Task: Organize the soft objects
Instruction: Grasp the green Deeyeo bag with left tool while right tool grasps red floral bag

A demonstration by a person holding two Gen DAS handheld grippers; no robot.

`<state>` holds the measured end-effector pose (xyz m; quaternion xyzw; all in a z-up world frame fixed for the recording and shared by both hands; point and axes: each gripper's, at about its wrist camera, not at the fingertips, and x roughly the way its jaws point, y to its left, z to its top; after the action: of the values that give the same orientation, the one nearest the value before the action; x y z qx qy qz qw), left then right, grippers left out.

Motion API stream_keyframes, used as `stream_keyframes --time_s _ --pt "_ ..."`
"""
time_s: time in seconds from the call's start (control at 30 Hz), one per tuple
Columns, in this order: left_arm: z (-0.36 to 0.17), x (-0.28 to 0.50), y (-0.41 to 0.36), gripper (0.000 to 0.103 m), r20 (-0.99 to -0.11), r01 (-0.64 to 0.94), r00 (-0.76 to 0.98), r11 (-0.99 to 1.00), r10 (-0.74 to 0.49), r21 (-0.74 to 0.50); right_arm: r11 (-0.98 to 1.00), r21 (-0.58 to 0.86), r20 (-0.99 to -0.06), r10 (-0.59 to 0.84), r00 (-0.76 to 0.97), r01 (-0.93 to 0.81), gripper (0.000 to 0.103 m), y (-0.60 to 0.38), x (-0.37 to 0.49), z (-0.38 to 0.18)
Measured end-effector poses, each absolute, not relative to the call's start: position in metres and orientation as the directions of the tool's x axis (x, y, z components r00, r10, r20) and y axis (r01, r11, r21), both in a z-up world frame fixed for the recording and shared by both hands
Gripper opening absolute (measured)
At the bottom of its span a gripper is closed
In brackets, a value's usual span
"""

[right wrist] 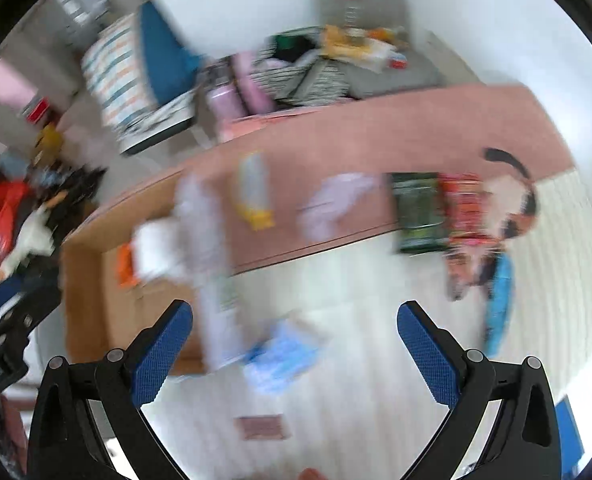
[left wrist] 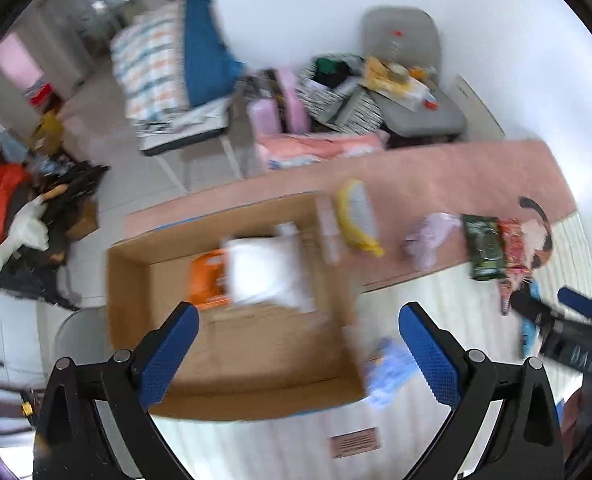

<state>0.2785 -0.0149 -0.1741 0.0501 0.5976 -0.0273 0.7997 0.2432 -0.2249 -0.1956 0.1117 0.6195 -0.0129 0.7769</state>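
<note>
An open cardboard box [left wrist: 135, 320] sits at the table's left and holds a white soft pack [left wrist: 265, 272] and an orange packet [left wrist: 207, 280]. A blue packet [left wrist: 390, 372] lies just right of the box; it also shows in the right wrist view [right wrist: 283, 360]. A yellow-edged item [left wrist: 358, 216], a lilac soft item [left wrist: 428, 236], a green packet [left wrist: 484, 246] and a red packet [left wrist: 514, 248] lie in a row on the pink cloth [left wrist: 456, 172]. My left gripper [left wrist: 298, 356] is open and empty above the box. My right gripper [right wrist: 293, 354] is open and empty above the blue packet. Both views are blurred.
A grey chair [left wrist: 412, 80] piled with items, a striped basket [left wrist: 336, 96] and pink bags [left wrist: 279, 112] stand beyond the table. A folded striped quilt [left wrist: 151, 68] rests on another chair. Clutter and a white goose toy [left wrist: 23, 228] lie on the floor at left.
</note>
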Motion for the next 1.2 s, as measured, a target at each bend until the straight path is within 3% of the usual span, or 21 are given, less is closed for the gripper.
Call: stream_keyframes --time_s 0.23,0.37,0.47,0.63,0.7,0.77,1.03,1.2 --pt "-0.250 0.352 -0.147 0.102 -0.993 0.213 0.063 0.973 -0.099 -0.084 0.935 0.085 -0.992 0.046 0.120 0.344 0.101 -0.382 0.303 -0.271" --pt "-0.309 0.386 -0.217 0.101 -0.991 0.250 -0.082 0.961 -0.104 -0.121 0.918 0.096 -0.995 0.097 0.017 0.386 0.088 -0.440 0.337 -0.337" --pt "-0.352 0.406 -0.255 0.101 -0.979 0.258 -0.185 0.957 -0.086 -0.133 0.919 0.112 -0.990 0.136 -0.035 0.377 0.085 -0.454 0.353 -0.372" --pt "-0.388 0.422 -0.274 0.097 -0.967 0.228 -0.242 0.965 -0.076 -0.133 0.918 0.152 -0.973 0.203 -0.107 0.366 0.076 -0.470 0.363 -0.422" --pt "-0.395 0.425 -0.276 0.097 -0.963 0.210 -0.259 0.968 -0.080 -0.137 0.910 0.196 -0.961 0.253 -0.114 0.364 0.065 -0.476 0.362 -0.431" --pt "-0.400 0.427 -0.280 0.097 -0.961 0.208 -0.266 0.968 -0.082 -0.140 0.934 0.148 -0.973 0.197 -0.121 0.326 0.059 -0.481 0.361 -0.426" --pt "-0.432 0.420 -0.304 0.095 -0.937 0.224 -0.346 0.966 -0.049 -0.133 0.934 0.152 -0.965 0.212 -0.157 0.322 0.067 -0.514 0.350 -0.431" --pt "-0.441 0.414 -0.312 0.085 -0.940 0.268 -0.342 0.959 0.007 -0.090 0.928 0.181 -0.954 0.245 -0.170 0.325 0.070 -0.520 0.346 -0.441"
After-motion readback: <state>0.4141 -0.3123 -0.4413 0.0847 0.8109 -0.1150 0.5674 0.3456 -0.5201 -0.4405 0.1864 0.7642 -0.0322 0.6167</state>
